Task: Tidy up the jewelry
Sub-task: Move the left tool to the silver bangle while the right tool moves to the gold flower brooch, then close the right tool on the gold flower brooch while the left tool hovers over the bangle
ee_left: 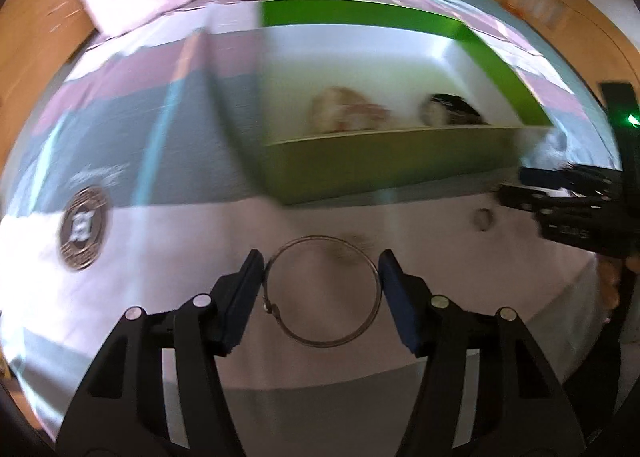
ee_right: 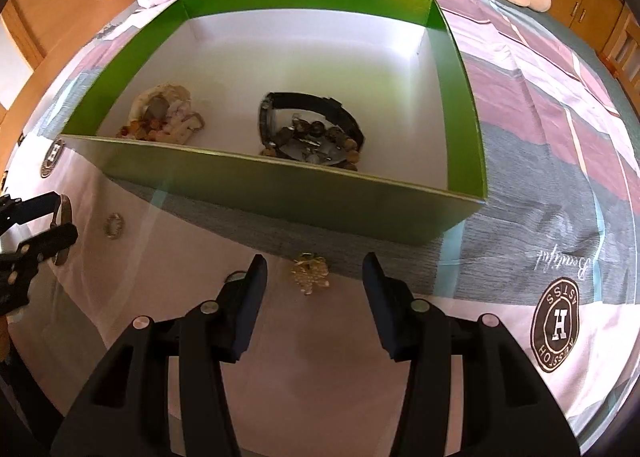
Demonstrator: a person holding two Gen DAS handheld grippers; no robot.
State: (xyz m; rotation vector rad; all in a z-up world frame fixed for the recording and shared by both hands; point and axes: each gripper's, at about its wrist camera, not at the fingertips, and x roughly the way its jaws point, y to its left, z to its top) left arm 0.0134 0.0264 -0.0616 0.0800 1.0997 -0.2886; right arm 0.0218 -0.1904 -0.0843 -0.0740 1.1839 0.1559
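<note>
My left hand-held gripper (ee_left: 322, 277) has a thin metal bangle (ee_left: 322, 291) between its pads, both pads touching the rim, so it is gripped across its width above the patterned bedsheet (ee_left: 120, 161). My right hand-held gripper (ee_right: 314, 289) stands half open with nothing in it, over a small gold brooch (ee_right: 310, 273) on the sheet just before the green box (ee_right: 280, 193). Inside the box lie a black watch with beads (ee_right: 312, 129) and a pale bead cluster (ee_right: 164, 113). A small ring (ee_right: 114, 226) lies on the sheet near the left gripper.
</note>
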